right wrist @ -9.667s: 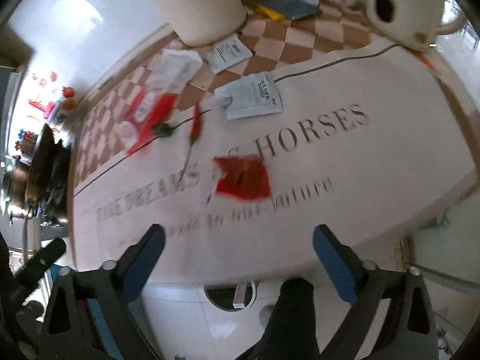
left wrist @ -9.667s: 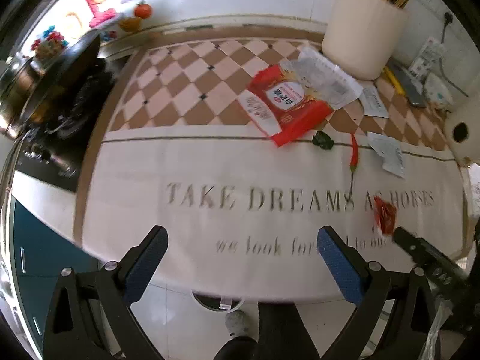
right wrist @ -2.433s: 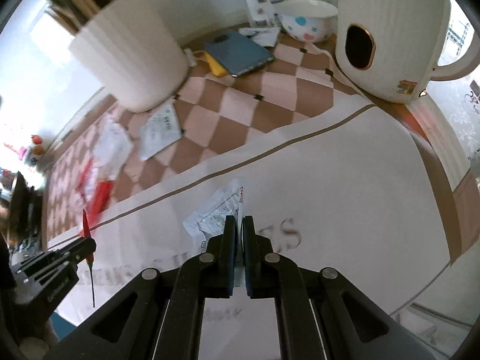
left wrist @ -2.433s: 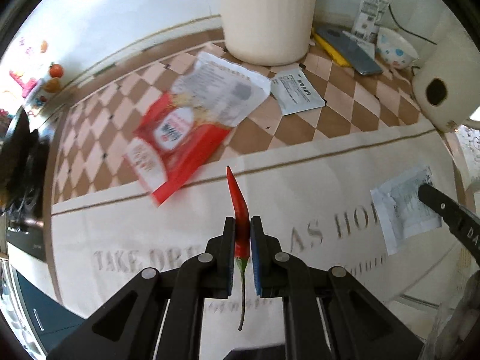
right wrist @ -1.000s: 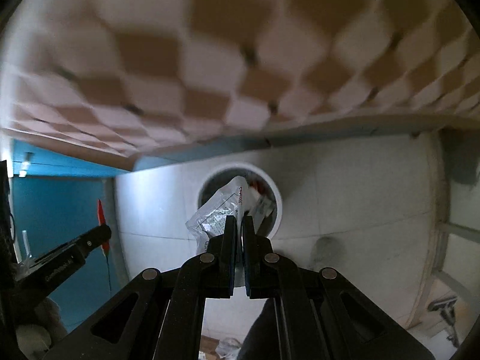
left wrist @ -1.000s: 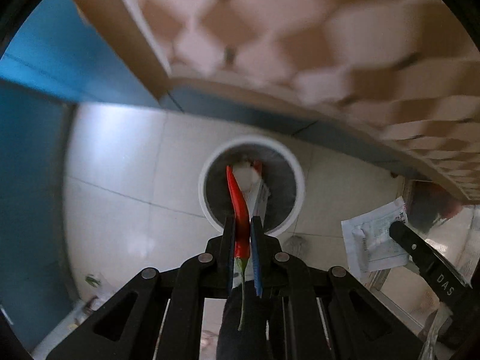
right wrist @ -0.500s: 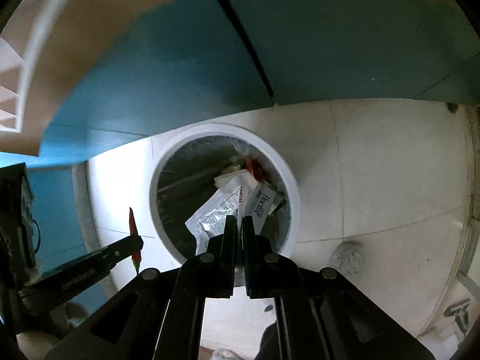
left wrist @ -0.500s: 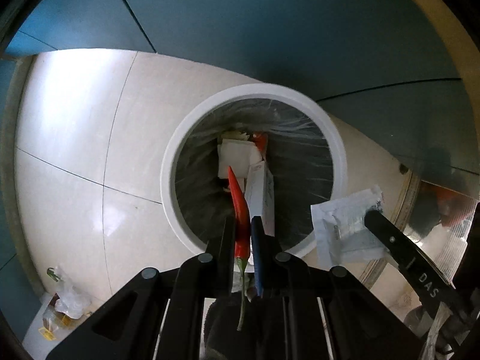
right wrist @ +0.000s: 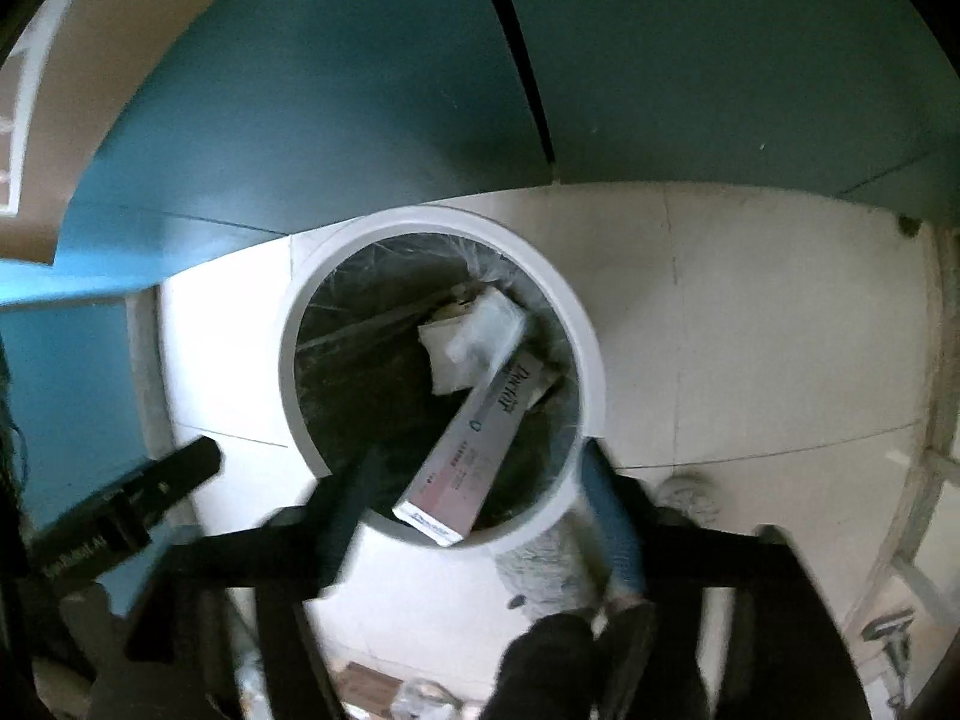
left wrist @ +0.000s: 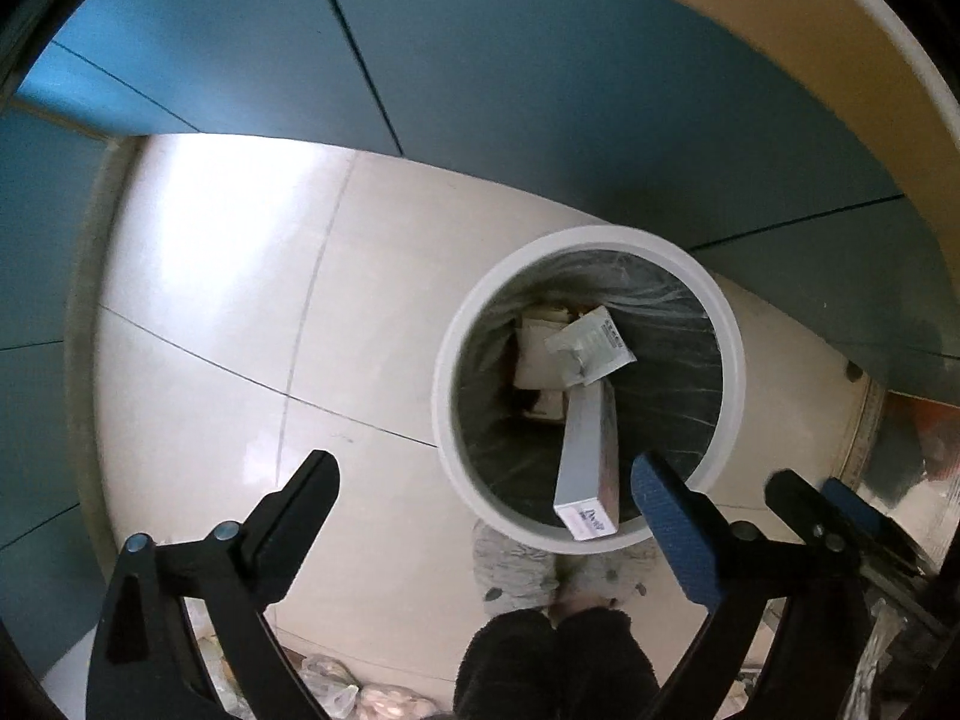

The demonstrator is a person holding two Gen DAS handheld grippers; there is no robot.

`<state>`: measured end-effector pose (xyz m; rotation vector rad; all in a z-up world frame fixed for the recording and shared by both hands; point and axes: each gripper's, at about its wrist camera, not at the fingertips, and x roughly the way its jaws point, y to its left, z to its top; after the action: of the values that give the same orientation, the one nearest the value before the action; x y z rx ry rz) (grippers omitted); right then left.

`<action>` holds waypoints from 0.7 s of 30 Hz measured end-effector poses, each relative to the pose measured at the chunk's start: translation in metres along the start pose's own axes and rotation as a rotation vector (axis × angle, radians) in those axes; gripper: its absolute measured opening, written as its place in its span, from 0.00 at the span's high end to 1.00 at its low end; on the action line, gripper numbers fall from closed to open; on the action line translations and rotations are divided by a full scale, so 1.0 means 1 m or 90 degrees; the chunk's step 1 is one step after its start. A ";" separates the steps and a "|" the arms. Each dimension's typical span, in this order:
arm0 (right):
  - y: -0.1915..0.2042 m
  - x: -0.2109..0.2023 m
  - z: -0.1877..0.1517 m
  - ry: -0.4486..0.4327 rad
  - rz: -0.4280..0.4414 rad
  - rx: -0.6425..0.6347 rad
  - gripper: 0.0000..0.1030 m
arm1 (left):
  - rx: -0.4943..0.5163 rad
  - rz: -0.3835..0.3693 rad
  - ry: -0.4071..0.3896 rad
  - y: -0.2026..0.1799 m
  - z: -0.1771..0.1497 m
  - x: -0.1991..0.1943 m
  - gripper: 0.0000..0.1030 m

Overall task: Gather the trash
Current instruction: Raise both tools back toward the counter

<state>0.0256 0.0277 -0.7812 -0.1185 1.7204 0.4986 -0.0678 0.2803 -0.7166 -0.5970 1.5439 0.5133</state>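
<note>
A round white trash bin (left wrist: 447,414) with a clear liner stands on the pale tiled floor; it also shows in the right wrist view (right wrist: 585,354). Inside lie a long white box (left wrist: 591,456) leaning on the wall, the clear plastic wrapper (left wrist: 591,348) and other papers. In the right wrist view the box (right wrist: 474,450) and wrapper (right wrist: 474,336) show too. My left gripper (left wrist: 486,495) is open and empty above the bin's left front. My right gripper (right wrist: 474,510) is open and empty over the bin's front rim. The red chilli is not visible.
Teal cabinet doors (left wrist: 540,90) rise behind the bin. The counter edge (left wrist: 840,60) hangs over at the upper right. The person's slippers (left wrist: 522,570) stand just in front of the bin. Plastic bags (left wrist: 336,690) lie on the floor at the bottom.
Both grippers have opened. The chilli has left the left gripper and the plastic wrapper has left the right one; the wrapper now lies in the bin.
</note>
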 end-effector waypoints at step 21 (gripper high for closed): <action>0.046 -0.203 -0.065 -0.025 -0.067 -0.102 0.00 | 0.026 0.067 -0.045 -0.004 -0.084 -0.202 0.03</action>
<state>-0.0056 0.0045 -0.5667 -0.3113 1.6261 0.5561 -0.1241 0.2356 -0.5095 -0.4632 1.5213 0.5745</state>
